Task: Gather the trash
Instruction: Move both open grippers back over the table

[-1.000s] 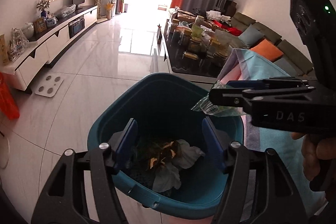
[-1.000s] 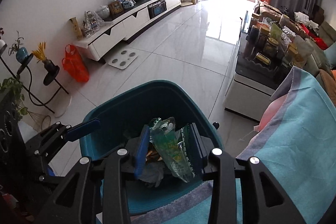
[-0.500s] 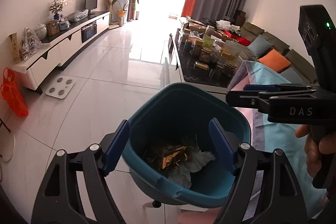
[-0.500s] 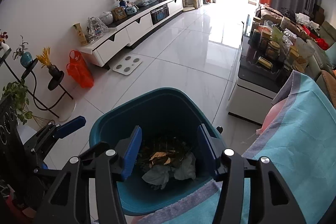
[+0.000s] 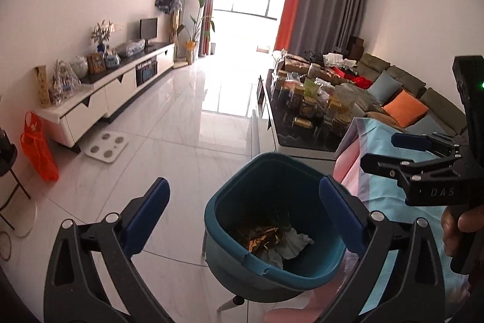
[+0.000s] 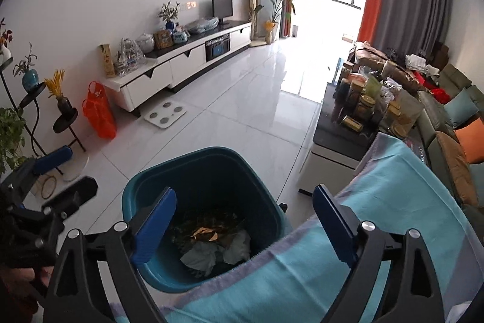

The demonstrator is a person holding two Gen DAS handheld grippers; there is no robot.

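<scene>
The teal bin [image 6: 151, 196], crumpled trash [image 6: 211, 250] at its bottom, stands on the floor against the cloth-covered counter [image 6: 393, 202], below and ahead of both tools, left tool [image 5: 242, 208] and right tool [image 6: 245, 220], whose jaws, just opened, stand spread and empty.

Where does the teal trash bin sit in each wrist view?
Left wrist: teal trash bin lower centre, its rim behind the right finger of the open left gripper.
Right wrist: bin lower centre-left, its near edge hidden by the teal cloth.
Shared landmark: orange bag on the floor beside the white cabinet.
</scene>
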